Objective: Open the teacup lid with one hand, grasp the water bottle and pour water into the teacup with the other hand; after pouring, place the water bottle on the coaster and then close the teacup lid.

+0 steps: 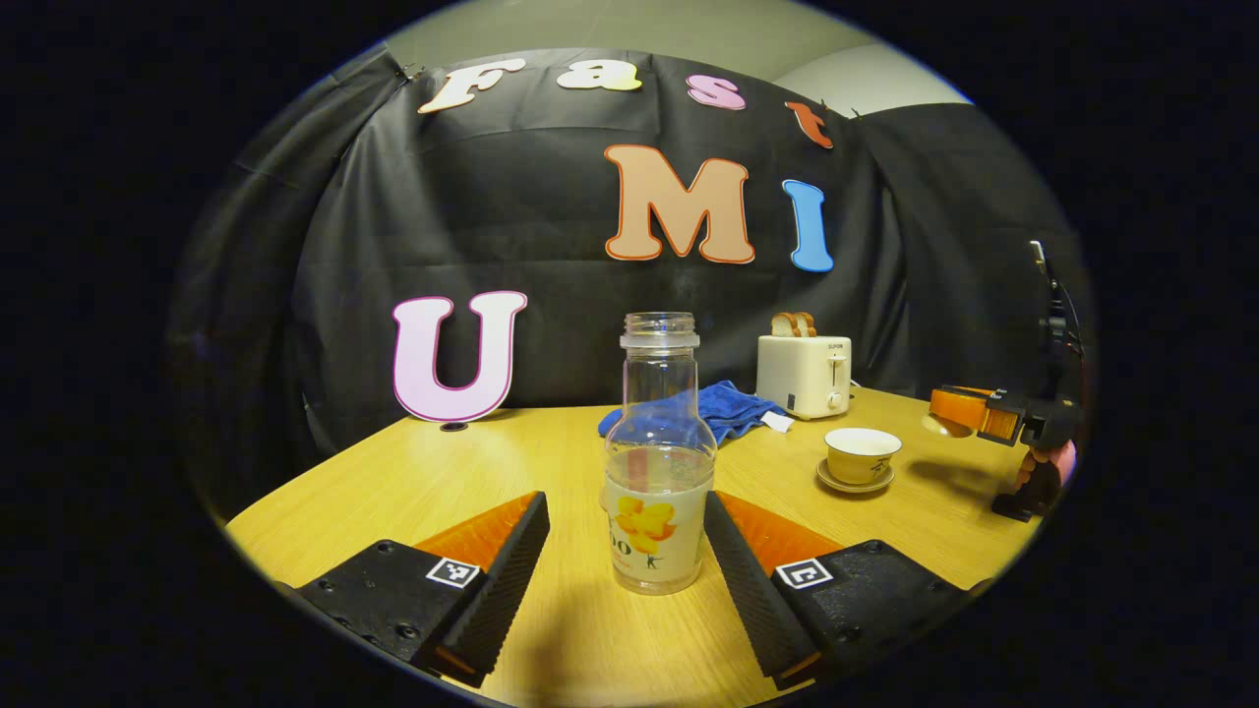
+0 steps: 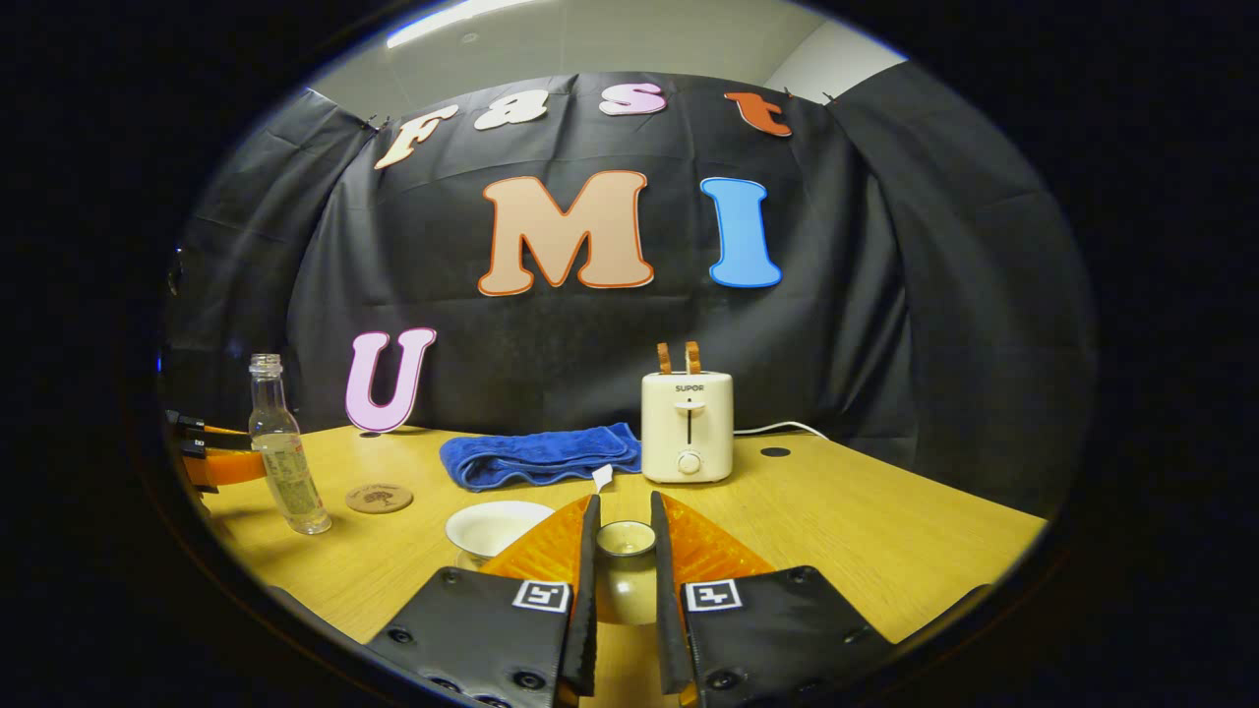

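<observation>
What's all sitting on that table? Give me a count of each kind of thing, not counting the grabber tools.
Water bottle: 1
Teacup on a saucer: 1 cup, 1 saucer
Teacup lid, held off the cup between the right gripper fingers: 1
Coaster: 1
Blue towel: 1
Toaster: 1
Toast slices in the toaster: 2
Total: 9

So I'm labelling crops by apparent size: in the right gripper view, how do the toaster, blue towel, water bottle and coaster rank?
As they look in the right gripper view:
1. Blue towel, widest spread.
2. Toaster, close behind; the two are near enough to be unsure.
3. Water bottle, tall but thin.
4. Coaster, clearly smallest.
</observation>
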`<state>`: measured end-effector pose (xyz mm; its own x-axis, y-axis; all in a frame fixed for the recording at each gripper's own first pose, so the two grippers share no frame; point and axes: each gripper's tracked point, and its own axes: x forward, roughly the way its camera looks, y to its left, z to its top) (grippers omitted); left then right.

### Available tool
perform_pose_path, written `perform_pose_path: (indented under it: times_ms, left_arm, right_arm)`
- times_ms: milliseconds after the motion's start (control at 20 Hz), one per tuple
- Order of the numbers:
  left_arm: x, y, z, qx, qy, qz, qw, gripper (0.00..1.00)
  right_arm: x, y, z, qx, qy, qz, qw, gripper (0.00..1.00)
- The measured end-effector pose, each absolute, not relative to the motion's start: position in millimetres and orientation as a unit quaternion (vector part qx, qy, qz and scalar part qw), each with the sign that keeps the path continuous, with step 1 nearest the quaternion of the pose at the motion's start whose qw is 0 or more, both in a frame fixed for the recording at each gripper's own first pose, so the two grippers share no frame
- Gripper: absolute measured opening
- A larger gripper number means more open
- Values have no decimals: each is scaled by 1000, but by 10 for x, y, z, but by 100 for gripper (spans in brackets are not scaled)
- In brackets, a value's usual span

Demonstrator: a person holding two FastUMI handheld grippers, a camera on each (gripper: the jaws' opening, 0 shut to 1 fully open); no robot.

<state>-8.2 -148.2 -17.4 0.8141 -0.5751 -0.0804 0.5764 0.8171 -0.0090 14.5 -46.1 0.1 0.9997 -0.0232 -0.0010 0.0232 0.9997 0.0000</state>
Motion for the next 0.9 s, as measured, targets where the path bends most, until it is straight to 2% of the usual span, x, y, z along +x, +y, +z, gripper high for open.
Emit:
perform_pose_path:
  times_ms: [100,200,250,350,400,450,700,750,800,850,900]
  left_arm:
    - [-35,-1585,-213,11,51,-309,949,93]
    - [20,-1633,-258,15,65,-306,950,93]
    - [36,-1675,-289,18,71,-307,949,93]
    - [84,-1743,-336,24,86,-308,947,93]
    - [103,-1780,-356,27,94,-308,946,93]
    - [126,-1799,-367,27,98,-307,946,93]
    - [226,-1952,-379,29,103,-312,944,93]
    - [245,-1955,-363,26,101,-309,945,90]
    - [264,-1965,-359,25,101,-309,946,80]
    - [240,-1973,-370,27,103,-310,945,73]
    - [230,-1979,-370,29,102,-310,945,73]
  right_arm:
    - [154,-594,-8,0,2,-26,1000,29]
    - [154,-692,-3,-1,1,-36,999,27]
    - [150,-717,0,-1,1,-37,999,29]
    - [144,-760,-3,-2,1,-38,999,27]
    - [142,-792,-1,-2,1,-41,999,30]
    - [139,-821,-3,-2,1,-45,999,27]
    - [100,-865,2,-3,0,-38,999,28]
    - [97,-893,7,-2,0,-40,999,30]
    - [99,-926,11,-2,0,-45,999,28]
    - [89,-943,4,-2,0,-47,999,28]
    - [91,-941,14,-3,-2,-47,999,27]
